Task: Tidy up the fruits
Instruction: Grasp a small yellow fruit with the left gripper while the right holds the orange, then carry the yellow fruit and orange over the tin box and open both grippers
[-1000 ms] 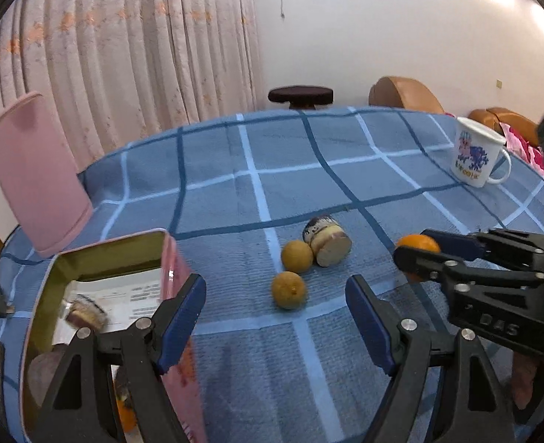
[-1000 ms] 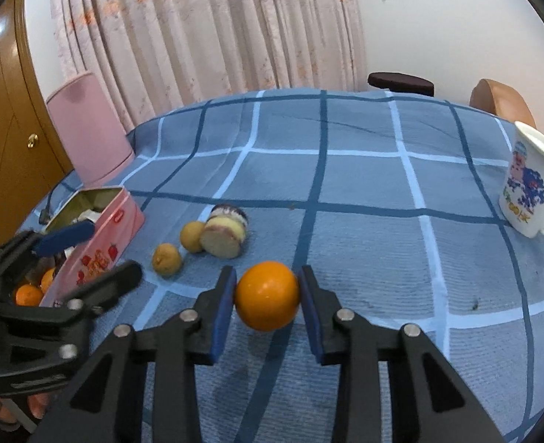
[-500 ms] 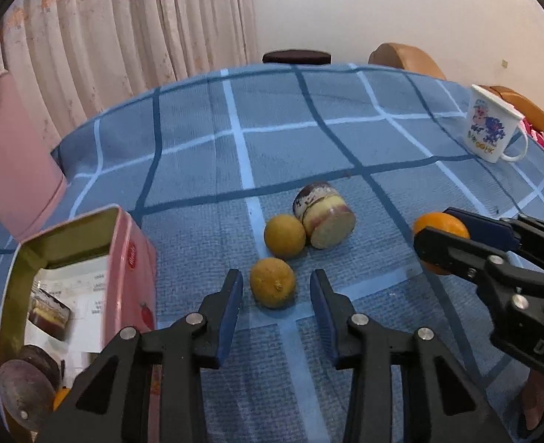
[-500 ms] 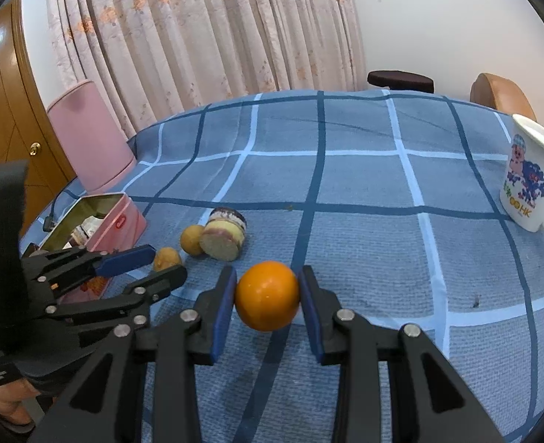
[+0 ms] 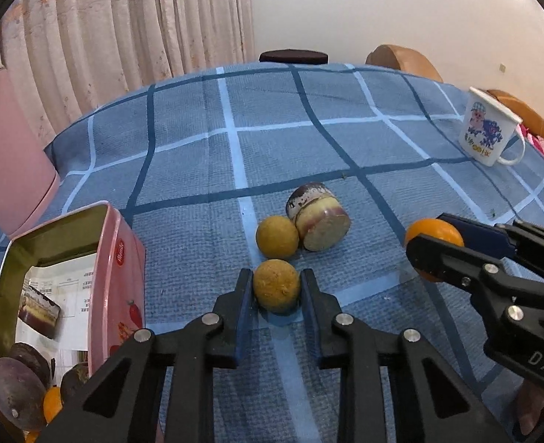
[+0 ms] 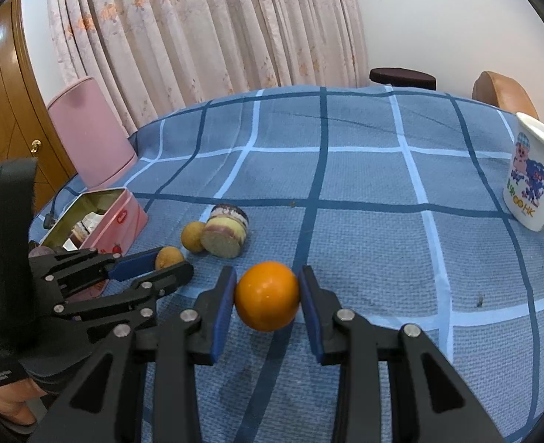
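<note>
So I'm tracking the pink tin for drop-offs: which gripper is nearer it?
Left. The left gripper, shut on a yellow fruit, sits just right of the pink tin; the right gripper holds its orange farther right.

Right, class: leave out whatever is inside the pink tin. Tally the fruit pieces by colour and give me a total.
Bright orange fruit: 1
Yellow-brown fruit: 2
Purple-skinned cut piece: 1
Total: 4
</note>
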`<action>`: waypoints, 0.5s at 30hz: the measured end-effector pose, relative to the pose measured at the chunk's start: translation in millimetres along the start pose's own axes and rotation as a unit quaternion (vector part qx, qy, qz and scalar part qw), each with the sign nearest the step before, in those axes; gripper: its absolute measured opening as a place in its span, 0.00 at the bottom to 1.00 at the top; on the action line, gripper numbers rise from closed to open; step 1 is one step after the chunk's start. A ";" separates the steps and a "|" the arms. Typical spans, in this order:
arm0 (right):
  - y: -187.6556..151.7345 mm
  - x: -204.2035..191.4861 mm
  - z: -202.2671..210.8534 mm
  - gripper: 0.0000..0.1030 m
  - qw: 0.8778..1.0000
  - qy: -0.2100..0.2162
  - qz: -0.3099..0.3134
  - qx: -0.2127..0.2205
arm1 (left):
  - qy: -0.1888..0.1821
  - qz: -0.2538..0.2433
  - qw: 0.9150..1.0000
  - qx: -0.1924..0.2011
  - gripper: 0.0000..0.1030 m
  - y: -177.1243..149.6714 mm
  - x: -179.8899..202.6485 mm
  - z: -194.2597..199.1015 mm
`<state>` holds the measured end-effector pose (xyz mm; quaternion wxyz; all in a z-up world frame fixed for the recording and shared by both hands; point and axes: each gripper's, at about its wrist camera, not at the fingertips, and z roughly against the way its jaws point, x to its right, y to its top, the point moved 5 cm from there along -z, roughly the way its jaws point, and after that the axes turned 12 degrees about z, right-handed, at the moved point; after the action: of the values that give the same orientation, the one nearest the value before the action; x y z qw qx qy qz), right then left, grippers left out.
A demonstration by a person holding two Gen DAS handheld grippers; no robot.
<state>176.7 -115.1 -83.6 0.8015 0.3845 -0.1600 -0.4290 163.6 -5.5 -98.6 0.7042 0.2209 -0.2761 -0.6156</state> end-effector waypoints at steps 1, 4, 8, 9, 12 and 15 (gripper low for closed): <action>0.0 -0.3 0.0 0.36 1.000 -0.001 0.000 0.000 | -0.002 0.002 1.000 0.003 0.26 0.3 -0.6 1.1; -0.1 -0.7 1.6 0.36 1.000 -0.002 0.001 0.003 | -0.006 0.007 1.000 0.012 0.26 2.0 -2.0 4.9; 0.7 -2.4 3.8 0.36 1.000 -0.003 0.005 0.010 | -0.012 0.012 1.000 0.020 0.26 2.6 -3.2 8.7; 0.7 -2.5 5.0 0.36 1.000 -0.003 0.007 0.013 | -0.013 0.012 1.000 0.023 0.26 3.0 -3.1 9.7; 1.5 -3.4 7.9 0.36 1.000 -0.003 0.012 0.020 | -0.016 0.012 0.999 0.035 0.26 3.4 -3.8 14.6; 2.1 -4.5 9.7 0.36 1.000 -0.004 0.016 0.025 | -0.019 0.014 0.999 0.045 0.26 3.8 -3.8 17.8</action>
<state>169.7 -115.4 -75.3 0.7975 0.4004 -0.1799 -0.4139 154.4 -0.7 -83.2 0.6970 0.2372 -0.3200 -0.5962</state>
